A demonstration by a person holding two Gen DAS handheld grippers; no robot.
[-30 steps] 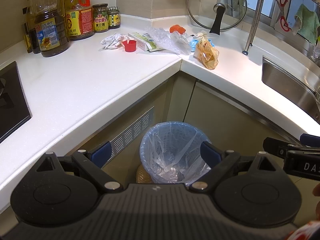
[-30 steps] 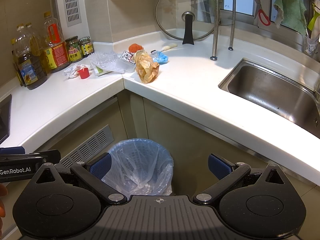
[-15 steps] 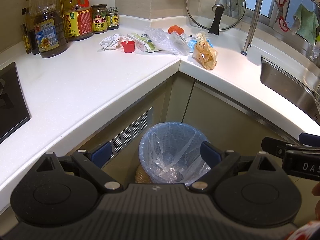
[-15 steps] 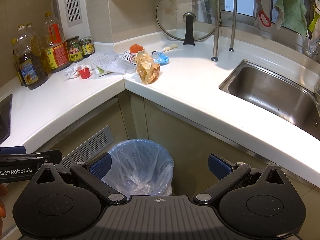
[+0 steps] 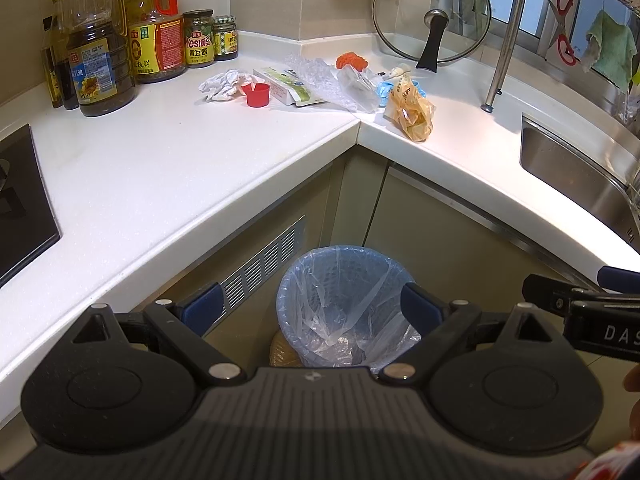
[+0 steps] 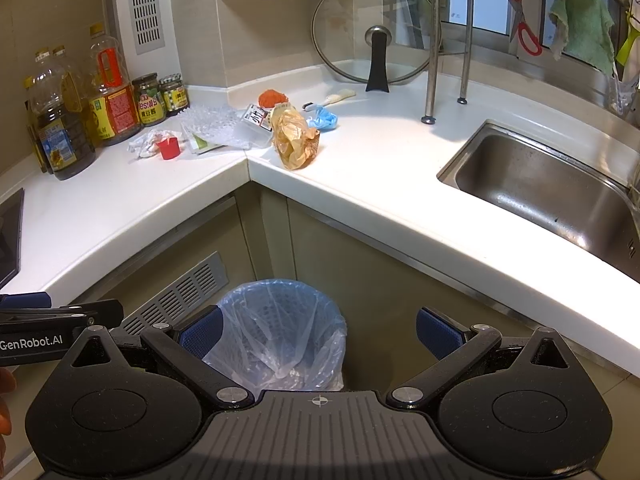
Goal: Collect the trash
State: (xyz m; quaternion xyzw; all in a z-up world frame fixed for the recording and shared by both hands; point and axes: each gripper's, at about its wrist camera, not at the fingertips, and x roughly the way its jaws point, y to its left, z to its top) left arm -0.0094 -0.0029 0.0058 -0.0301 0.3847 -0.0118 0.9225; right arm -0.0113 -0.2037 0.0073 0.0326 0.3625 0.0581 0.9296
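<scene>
Trash lies in the counter corner: a crumpled white paper (image 5: 224, 85), a red cap (image 5: 257, 94), a green-white carton (image 5: 286, 87), clear bubble plastic (image 5: 320, 80), an orange bag (image 5: 412, 114) and a blue wrapper (image 5: 385, 90). The same pile shows in the right wrist view, with the orange bag (image 6: 294, 140) nearest. A bin with a blue liner (image 5: 340, 300) stands on the floor below; it also shows in the right wrist view (image 6: 280, 328). My left gripper (image 5: 310, 312) and right gripper (image 6: 318, 330) are both open and empty, held above the bin.
Oil bottles (image 5: 98, 64) and jars (image 5: 199, 44) stand at the back left. A glass lid (image 5: 432, 16) leans in the corner. A sink (image 6: 552, 188) is at the right, a black hob (image 5: 20, 200) at the left. A rack pole (image 6: 434, 48) stands near the sink.
Both views have shifted only slightly; the counter items sit a touch lower in the left wrist view. Both grippers stay open and empty.
</scene>
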